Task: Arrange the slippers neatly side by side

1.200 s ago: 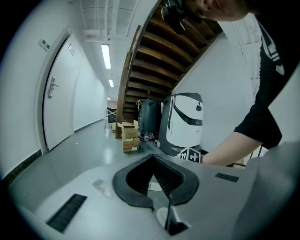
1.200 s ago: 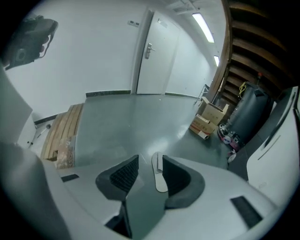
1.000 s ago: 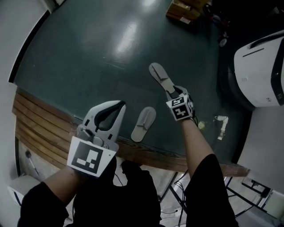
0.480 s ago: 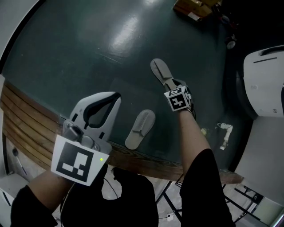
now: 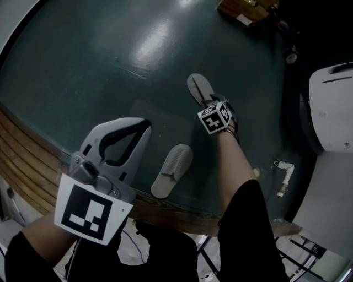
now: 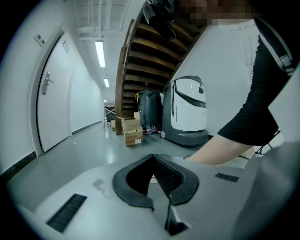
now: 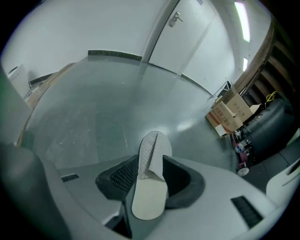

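Wooden boards: nearest the person, running along the lower edge of the dark green floor.
Left gripper: raised over the boards' edge at the left. In its own view the black pads meet at the tips and nothing sits between them.
Loose slipper: pale grey, lying flat on the floor just past the boards, toe pointing away from the person. It is between the two grippers and touches neither.
Small white object: on the floor to the right of the person's right arm; too small to tell what it is.
Right gripper: reached out further over the floor, marker cube facing up. In its own view the ridged pads press in on a slipper from both sides.
Held slipper: pinched around its middle, heel toward the gripper's camera and the quilted strap end pointing away. Whether its toe touches the floor cannot be told. It is well apart from the loose slipper and angled differently from it.
Cardboard boxes: at the far side of the floor, also seen from the right gripper.
White machine: at the far right, beside the floor.
Staircase: rising behind the boxes in the left gripper view, with a white door on the left wall.
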The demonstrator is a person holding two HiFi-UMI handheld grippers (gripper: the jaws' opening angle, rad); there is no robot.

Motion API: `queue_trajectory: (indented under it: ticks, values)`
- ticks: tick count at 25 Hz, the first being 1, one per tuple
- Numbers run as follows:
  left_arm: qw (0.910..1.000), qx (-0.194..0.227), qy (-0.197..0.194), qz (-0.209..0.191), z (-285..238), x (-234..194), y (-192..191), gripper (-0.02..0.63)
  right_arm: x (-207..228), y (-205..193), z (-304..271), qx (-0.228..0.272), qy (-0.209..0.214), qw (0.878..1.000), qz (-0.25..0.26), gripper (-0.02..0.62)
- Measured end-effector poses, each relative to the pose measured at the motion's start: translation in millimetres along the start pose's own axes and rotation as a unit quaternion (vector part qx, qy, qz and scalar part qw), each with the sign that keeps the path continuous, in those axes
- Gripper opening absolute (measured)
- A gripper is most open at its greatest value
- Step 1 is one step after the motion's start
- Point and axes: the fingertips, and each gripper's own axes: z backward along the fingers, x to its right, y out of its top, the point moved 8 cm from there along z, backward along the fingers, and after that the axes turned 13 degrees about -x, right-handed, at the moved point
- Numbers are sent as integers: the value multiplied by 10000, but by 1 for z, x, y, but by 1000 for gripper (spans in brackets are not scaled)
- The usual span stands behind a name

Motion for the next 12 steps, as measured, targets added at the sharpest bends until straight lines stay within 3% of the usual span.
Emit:
queue_trajectory:
  ticks: [6,12]
  values:
    - [9992,143,-35,359,-22,2,-17,0,0,2,-45,-211,29,9997,124,137]
    - [9988,118,-66,472,-33,-1,-47,0,6,0,-76,-485,5,9988,15,137]
